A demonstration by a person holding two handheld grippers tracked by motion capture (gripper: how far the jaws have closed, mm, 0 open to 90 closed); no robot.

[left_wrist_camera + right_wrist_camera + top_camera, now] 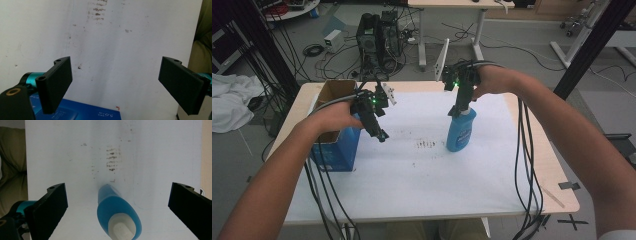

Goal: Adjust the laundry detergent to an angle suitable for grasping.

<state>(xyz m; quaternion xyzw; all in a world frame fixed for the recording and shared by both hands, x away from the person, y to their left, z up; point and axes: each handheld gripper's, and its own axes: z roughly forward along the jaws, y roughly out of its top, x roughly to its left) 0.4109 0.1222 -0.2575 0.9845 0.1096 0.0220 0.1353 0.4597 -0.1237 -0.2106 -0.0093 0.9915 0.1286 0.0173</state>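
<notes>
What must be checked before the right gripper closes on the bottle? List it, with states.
1. Bottle upright on the sheet: ok.
2. Right gripper open: ok.
3. Bottle neck between its jaws, untouched: ok.
4. Neck centred between the jaws: ok, roughly.
5. Left gripper open, holding nothing: ok.
6. Box apart from the bottle: ok.

Blue bottle [117, 212] btwn open jaws
</notes>
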